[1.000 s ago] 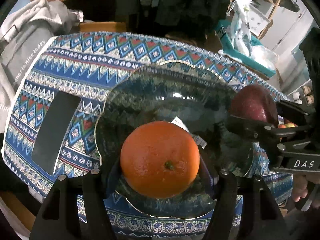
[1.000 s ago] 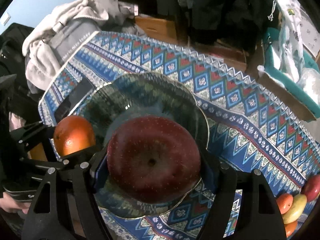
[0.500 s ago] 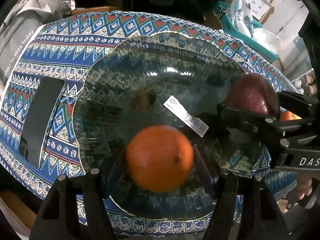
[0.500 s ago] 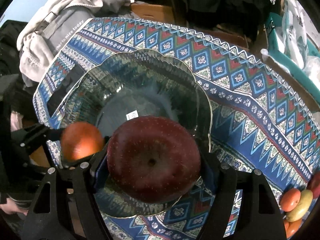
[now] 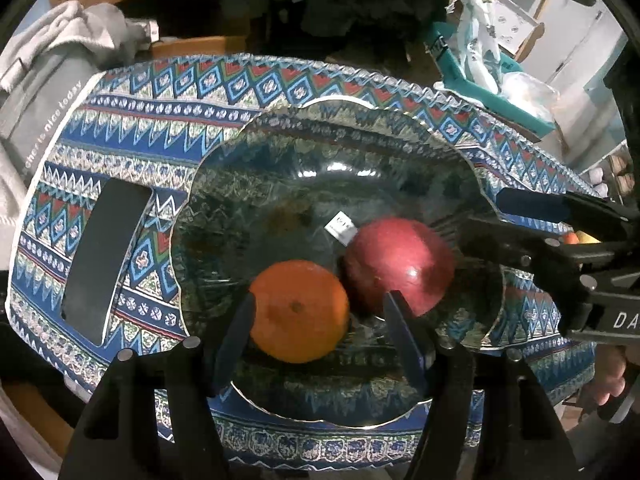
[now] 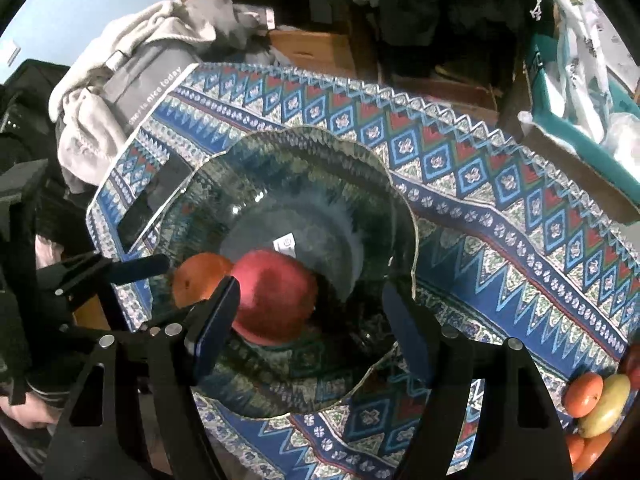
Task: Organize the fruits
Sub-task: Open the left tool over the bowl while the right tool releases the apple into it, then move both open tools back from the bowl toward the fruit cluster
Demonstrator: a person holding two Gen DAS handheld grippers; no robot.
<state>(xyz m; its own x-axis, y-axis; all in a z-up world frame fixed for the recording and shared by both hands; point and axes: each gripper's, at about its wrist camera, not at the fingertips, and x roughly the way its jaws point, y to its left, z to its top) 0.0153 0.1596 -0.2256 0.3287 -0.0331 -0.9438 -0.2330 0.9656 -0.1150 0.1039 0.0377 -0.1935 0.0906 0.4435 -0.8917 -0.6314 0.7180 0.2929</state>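
Glass bowl (image 5: 452, 148), scalloped rim, on a patterned tablecloth (image 5: 132, 128) covering the table. Contents: one orange (image 5: 298, 310) and one red apple (image 5: 398, 264), side by side and touching, low in the bowl toward its near rim. Left gripper (image 5: 320, 336): jaws apart, straddling the orange, pads clear of it. Right gripper (image 6: 310, 320): jaws apart above the bowl, apple released below. Dark phone (image 5: 106, 256) flat near the cloth's left edge. Further fruits (image 6: 600, 400) heaped at the cloth's near right corner.
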